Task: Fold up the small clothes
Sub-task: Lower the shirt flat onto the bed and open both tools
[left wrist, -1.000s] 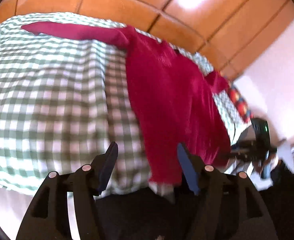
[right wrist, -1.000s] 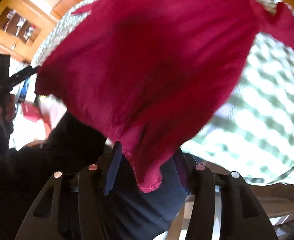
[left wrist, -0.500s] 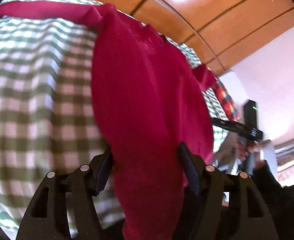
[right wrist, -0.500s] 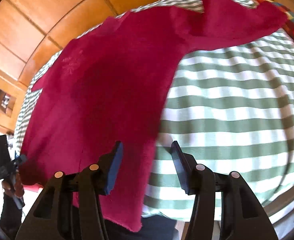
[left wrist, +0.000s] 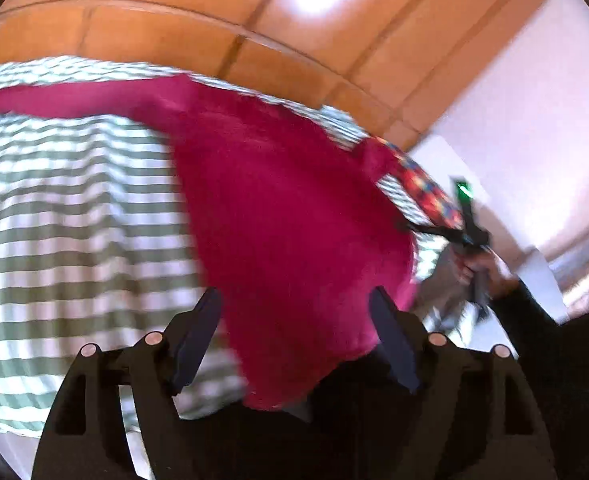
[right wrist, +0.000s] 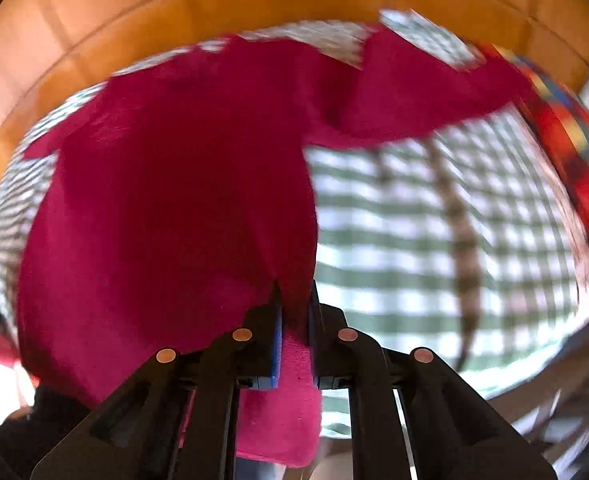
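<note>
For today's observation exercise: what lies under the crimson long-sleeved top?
The crimson long-sleeved top lies spread on a green-and-white checked cloth, which shows all around it. Whatever the cloth covers is hidden.

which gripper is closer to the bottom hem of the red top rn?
Right. The right gripper is closing on the red top at its hem corner; the left gripper is opening, hem between its jaws but untouched.

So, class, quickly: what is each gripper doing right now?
Left gripper: jaws opening, pads clear of the red top.
Right gripper: closing on the top's hem.
</note>
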Demonstrator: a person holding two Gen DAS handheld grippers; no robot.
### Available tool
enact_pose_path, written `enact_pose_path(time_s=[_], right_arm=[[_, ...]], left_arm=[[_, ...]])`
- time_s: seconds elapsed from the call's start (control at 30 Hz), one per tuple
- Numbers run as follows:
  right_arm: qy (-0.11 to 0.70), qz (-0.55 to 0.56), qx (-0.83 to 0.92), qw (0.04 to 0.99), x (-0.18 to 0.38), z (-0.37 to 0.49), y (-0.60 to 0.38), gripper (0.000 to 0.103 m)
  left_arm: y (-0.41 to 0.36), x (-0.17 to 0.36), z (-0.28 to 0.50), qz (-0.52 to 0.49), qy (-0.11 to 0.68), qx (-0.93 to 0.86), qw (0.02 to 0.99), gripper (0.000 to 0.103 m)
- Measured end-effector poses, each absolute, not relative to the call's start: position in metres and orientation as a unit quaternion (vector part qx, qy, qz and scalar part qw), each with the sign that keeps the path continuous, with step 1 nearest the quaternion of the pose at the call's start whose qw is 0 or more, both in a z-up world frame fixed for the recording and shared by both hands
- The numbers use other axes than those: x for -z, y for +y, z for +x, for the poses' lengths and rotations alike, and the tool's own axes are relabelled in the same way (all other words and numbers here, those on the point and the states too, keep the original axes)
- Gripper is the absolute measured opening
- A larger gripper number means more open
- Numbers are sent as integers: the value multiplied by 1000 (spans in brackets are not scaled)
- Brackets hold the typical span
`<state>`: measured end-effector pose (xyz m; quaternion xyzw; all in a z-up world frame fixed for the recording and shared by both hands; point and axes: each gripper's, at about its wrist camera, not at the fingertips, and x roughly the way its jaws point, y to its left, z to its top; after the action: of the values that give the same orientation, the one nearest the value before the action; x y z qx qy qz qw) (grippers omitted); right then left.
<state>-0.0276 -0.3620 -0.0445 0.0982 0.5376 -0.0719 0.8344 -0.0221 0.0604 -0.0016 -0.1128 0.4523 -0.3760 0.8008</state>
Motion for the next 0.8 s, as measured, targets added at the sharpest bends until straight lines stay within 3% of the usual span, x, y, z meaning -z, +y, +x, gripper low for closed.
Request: enact_pose_path(time_s=[0.5, 0.53, 0.57, 0.6, 0.63, 0.73, 0.8], right_arm=[[530, 113, 90, 835, 70, -17, -356, 12], [528, 116, 90, 836, 70, -17, -356, 12], [526, 120, 89, 837, 70, -16, -356, 12], [524, 125, 88, 838, 71, -15, -356, 12], [522, 128, 87, 839, 72, -12, -358, 12], [520, 114, 79, 843, 73, -3, -351, 12], [523, 102, 80, 843, 73, 0, -346, 12]], left_arm=[[54, 62, 206, -324, 444, 157, 820, 82], [55, 67, 215, -338, 446, 140, 817, 76], [56, 73, 223, -353, 449, 127, 811, 60], [57, 81, 231, -370, 454, 120, 802, 25], [58, 87, 237, -379, 461, 107, 795, 8], [64, 79, 228, -386, 429, 80, 813, 7], [56, 67, 219, -318, 448, 81, 832, 14]])
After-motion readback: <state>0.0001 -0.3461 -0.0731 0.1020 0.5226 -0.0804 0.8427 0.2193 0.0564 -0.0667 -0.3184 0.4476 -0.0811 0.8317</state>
